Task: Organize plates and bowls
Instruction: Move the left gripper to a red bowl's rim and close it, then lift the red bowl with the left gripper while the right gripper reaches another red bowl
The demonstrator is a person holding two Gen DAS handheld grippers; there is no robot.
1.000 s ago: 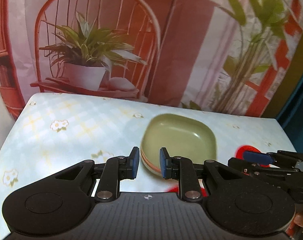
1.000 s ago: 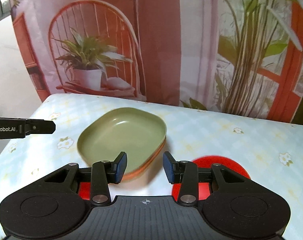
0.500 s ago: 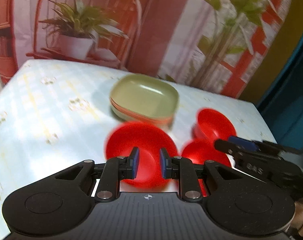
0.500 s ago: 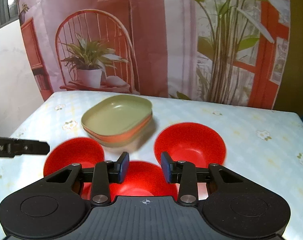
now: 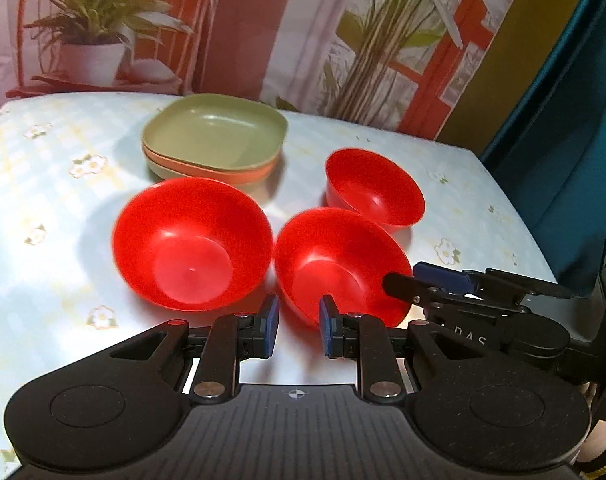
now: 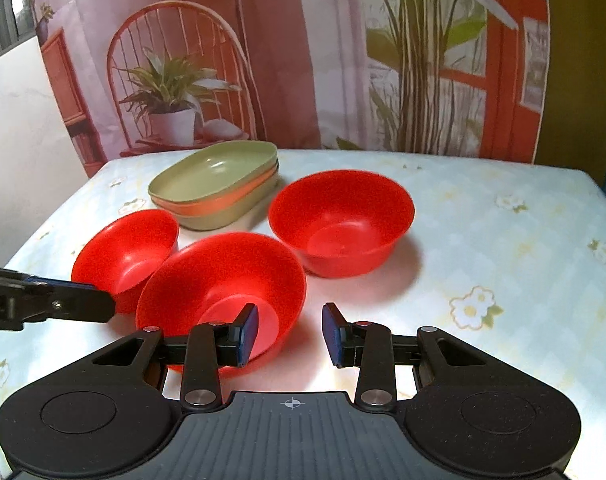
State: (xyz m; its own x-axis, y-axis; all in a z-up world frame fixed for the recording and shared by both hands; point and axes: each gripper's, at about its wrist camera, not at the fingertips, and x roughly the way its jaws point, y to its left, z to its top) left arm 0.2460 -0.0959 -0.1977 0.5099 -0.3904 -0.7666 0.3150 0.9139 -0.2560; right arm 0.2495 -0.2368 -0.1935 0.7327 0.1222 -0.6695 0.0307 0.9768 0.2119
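Left gripper (image 5: 299, 330): fingers are standing narrowly apart with nothing between them, hovering just short of the near rim of the middle bowl (image 5: 339, 264).
Right gripper (image 6: 290, 334): jaws are standing a little wider, also empty; the left pad is showing over the middle bowl's near edge, the right pad over bare tablecloth (image 6: 483, 240).
Contact: neither gripper is touching anything, as far as the views are showing.
Bowls: three red ones are sitting upright and unstacked; in the left wrist view the left bowl (image 5: 193, 244) and middle bowl are lying just beside each other, and the far-right bowl (image 5: 375, 188) is sitting behind them.
Plates: plate stack (image 5: 215, 140), green on orange on green, is resting at the far side of the table, already nested.
Change: a second ago both cameras were sitting close over the plate stack with the bowls mostly hidden; both are now pulling back toward the near edge and tilting down, so all three bowls are coming into view.
Meaning: plates are looking finished; attention is probably shifting to nesting the bowls, likely starting with the middle one.
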